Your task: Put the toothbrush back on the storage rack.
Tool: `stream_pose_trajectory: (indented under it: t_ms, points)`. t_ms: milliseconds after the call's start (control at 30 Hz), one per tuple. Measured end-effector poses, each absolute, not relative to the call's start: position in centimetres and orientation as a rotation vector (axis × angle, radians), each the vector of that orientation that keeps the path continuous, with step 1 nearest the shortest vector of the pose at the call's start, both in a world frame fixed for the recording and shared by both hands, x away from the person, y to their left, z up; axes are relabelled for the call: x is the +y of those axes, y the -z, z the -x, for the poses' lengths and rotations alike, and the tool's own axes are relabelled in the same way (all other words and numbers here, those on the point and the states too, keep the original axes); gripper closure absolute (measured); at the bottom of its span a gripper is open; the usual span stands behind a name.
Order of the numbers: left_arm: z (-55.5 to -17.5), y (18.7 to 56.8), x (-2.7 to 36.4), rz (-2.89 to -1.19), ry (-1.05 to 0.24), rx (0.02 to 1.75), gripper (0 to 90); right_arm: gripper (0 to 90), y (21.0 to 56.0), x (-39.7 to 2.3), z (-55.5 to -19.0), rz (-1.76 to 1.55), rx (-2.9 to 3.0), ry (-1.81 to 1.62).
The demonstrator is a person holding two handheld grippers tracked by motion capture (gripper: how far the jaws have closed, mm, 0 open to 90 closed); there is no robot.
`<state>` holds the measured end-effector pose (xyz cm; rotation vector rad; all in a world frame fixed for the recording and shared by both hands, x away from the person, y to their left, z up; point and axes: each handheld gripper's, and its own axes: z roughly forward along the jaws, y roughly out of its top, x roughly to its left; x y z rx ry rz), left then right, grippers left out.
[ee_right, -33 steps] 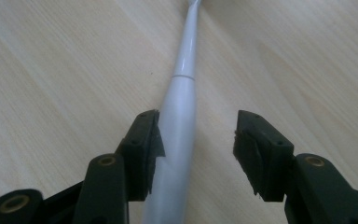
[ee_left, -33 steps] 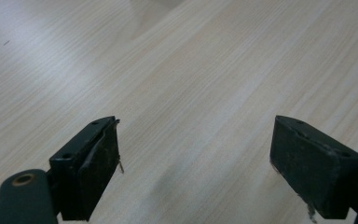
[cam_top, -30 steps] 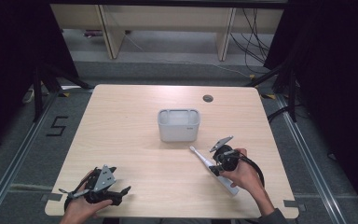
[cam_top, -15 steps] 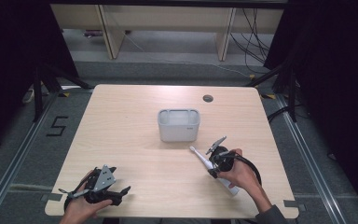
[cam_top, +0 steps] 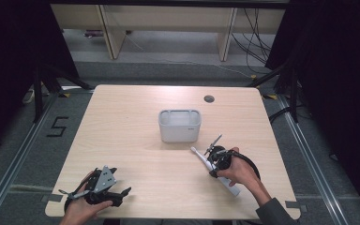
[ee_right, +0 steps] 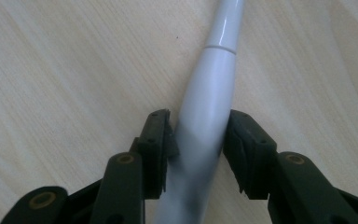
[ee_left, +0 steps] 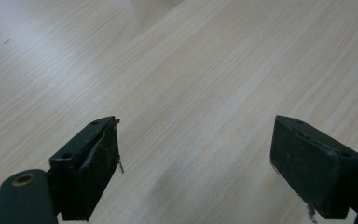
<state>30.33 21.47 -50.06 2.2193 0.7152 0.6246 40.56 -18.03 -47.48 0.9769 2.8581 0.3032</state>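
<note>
One grey bin (cam_top: 180,125) stands near the clamped toothbrush (ee_right: 205,130).

Glossy white plastic toothbrush (ee_right: 209,93) on a matt pale wood-grain table (cam_top: 131,122)

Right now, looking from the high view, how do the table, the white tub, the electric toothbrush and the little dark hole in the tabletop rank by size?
1. table
2. white tub
3. electric toothbrush, partly hidden by the right gripper closing on it
4. dark hole
</note>
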Motion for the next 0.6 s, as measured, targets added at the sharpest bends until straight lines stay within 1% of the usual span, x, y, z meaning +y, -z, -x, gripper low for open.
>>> stream_pose_trajectory:
  t_ms: [200, 467, 500, 600]
  points:
    - [-30.3, 50.0, 21.5, -2.219, -0.625, 0.715, 15.1, 64.0, 47.6, -17.8, -41.2, -0.911, 2.895, -0.223]
    - [-30.3, 50.1, 21.4, -2.211, -0.632, 0.72, 15.1, 65.9, 47.5, -16.9, -41.2, -0.992, 2.917, -0.17]
    - [-30.3, 50.0, 21.5, -2.212, -0.632, 0.719, 15.1, 66.0, 47.5, -17.0, -41.4, -0.948, 2.934, -0.185]
    - [-30.3, 50.0, 21.5, -2.219, -0.618, 0.72, 15.1, 66.2, 47.5, -16.8, -41.5, -0.972, 2.934, -0.149]
